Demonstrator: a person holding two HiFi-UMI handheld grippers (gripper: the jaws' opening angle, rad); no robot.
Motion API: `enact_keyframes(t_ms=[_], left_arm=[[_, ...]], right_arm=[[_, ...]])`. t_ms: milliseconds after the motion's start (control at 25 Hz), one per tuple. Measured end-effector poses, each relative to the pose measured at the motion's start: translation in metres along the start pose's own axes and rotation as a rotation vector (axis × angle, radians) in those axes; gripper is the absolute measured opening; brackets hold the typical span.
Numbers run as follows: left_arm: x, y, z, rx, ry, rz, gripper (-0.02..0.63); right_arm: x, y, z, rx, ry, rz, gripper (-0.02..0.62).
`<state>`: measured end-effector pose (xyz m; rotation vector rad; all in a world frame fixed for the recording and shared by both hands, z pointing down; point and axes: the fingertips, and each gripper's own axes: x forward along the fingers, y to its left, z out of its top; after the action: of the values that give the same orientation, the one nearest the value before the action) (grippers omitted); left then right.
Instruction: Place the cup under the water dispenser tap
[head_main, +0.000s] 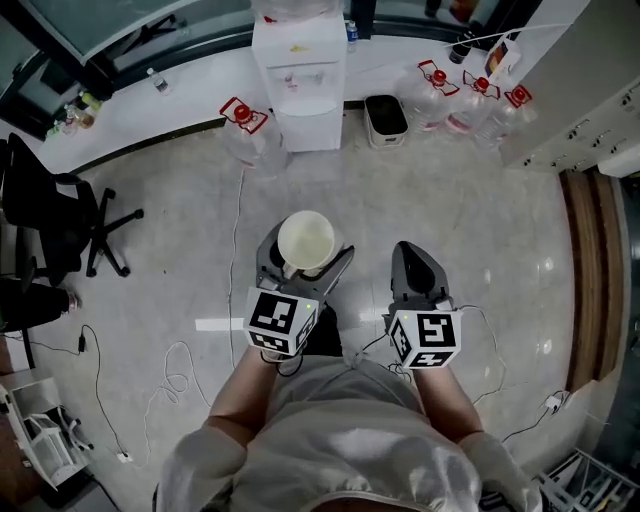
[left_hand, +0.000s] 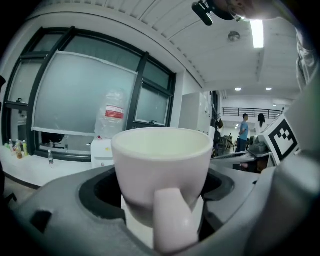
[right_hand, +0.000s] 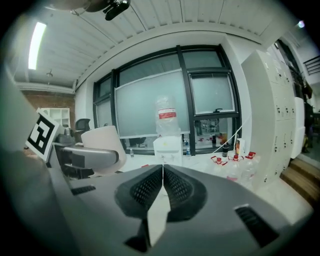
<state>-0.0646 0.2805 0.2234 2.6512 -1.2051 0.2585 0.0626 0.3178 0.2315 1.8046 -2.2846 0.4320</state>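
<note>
A white empty cup (head_main: 306, 241) sits upright between the jaws of my left gripper (head_main: 303, 268), which is shut on it; the cup (left_hand: 161, 170) fills the left gripper view, its handle facing the camera. My right gripper (head_main: 418, 270) is beside it on the right, shut with nothing in it, its jaws pressed together (right_hand: 162, 172). The white water dispenser (head_main: 299, 72) stands far ahead against the wall, with a bottle on top; it shows small as the dispenser (right_hand: 168, 149) in the right gripper view and the dispenser (left_hand: 102, 150) in the left.
Several water jugs with red caps (head_main: 470, 95) stand right of the dispenser, one more jug (head_main: 246, 125) on its left. A small bin (head_main: 386, 118) sits beside the dispenser. A black office chair (head_main: 60, 220) is at the left. Cables (head_main: 175, 370) trail over the floor.
</note>
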Motion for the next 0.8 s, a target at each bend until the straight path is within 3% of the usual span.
enact_keyframes(t_ms=[320,800], left_arm=[[0.054,0.098,0.024,0.029,0.057,-0.051,0.445],[0.136,0.142,0.017,0.015,0.1,-0.048,0.445]], right_arm=[[0.114,0.021,0.053,0.034,-0.021,-0.019,0.028],[0.204,-0.02,0.06,0.058,0.027,-0.02,0.028]])
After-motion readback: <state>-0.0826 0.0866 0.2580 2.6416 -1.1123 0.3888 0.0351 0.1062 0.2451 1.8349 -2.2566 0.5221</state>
